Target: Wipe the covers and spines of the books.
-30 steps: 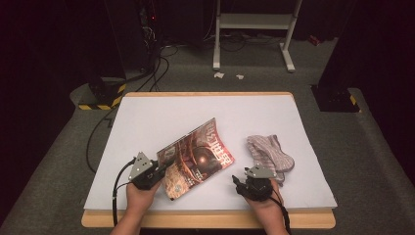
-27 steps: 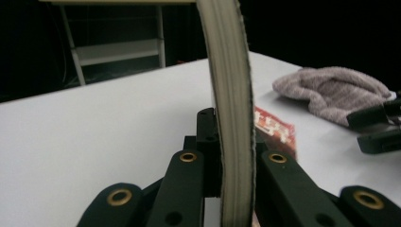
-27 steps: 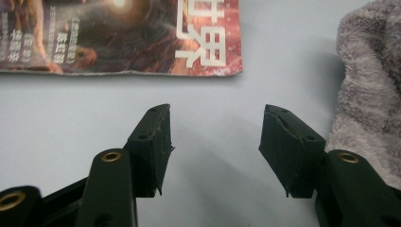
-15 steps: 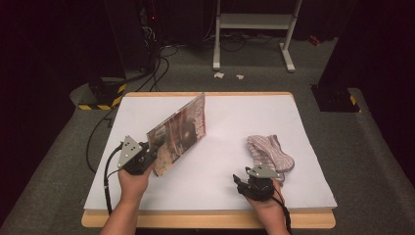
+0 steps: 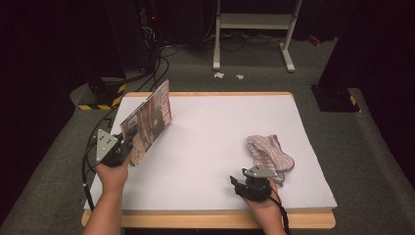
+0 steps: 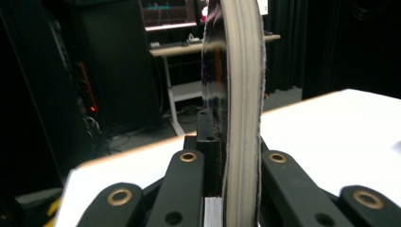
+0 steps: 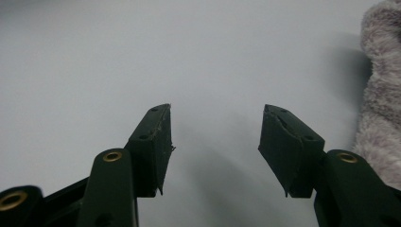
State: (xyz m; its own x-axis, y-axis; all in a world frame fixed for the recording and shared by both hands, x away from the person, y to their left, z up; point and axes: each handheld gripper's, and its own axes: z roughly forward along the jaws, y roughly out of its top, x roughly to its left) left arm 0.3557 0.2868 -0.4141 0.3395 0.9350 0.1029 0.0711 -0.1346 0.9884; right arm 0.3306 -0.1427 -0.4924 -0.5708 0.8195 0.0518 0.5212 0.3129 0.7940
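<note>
High view has your left gripper (image 5: 128,145) clamped on the magazine (image 5: 147,120), holding it up on edge over the table's (image 5: 210,137) left side. Your right gripper (image 7: 215,142) rests near the front edge, jaws parted and empty, beside the striped cloth (image 5: 269,152).

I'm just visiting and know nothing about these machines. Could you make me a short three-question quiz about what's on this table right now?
1. True or false: the left gripper is clamped on the magazine.
2. What lies beside the right gripper on the white table? A) a striped cloth B) a cup C) a pen
3. Fill in: the right gripper's jaws stand ____ with nothing between them.

Key:
1. True; the magazine stands edge-on between the shut jaws.
2. A, the striped cloth.
3. open
</note>
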